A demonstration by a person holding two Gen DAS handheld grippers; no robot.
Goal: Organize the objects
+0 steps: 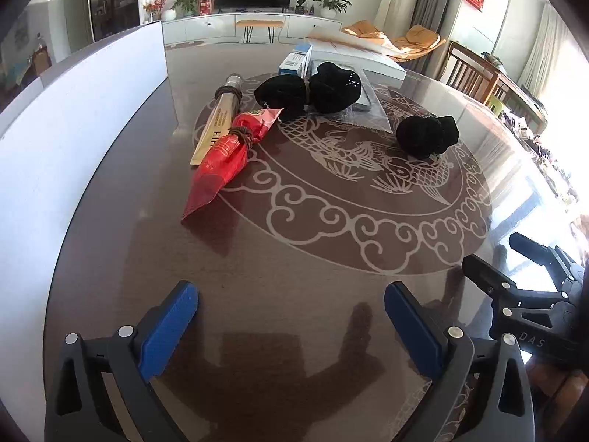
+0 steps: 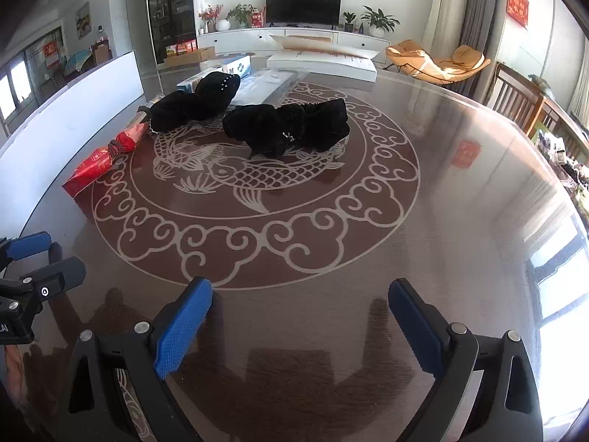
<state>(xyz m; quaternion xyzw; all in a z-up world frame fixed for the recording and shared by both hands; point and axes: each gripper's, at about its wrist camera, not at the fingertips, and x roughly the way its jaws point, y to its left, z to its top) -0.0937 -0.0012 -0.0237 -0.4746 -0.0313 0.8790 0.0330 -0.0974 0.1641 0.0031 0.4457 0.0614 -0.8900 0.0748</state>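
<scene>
A round dark table (image 1: 294, 258) with a pale fish pattern holds the objects. A red packet (image 1: 221, 162) tied with a brown band lies beside a beige tube (image 1: 221, 118) at the left. Two black fabric bundles (image 1: 281, 95) (image 1: 335, 88) sit behind them, and a third (image 1: 427, 136) lies apart to the right. My left gripper (image 1: 291, 316) hangs open over bare table near the front edge, nothing between its blue pads. My right gripper (image 2: 300, 313) is open too, well short of the nearest black bundle (image 2: 287, 129). The red packet (image 2: 103, 162) lies far left.
A white board (image 1: 73, 129) stands along the table's left side. A blue-and-white box (image 1: 294, 60) and a flat white box (image 1: 357, 55) lie at the back. Wooden chairs (image 2: 515, 99) stand at the right. The right gripper (image 1: 497, 254) shows at the left view's edge.
</scene>
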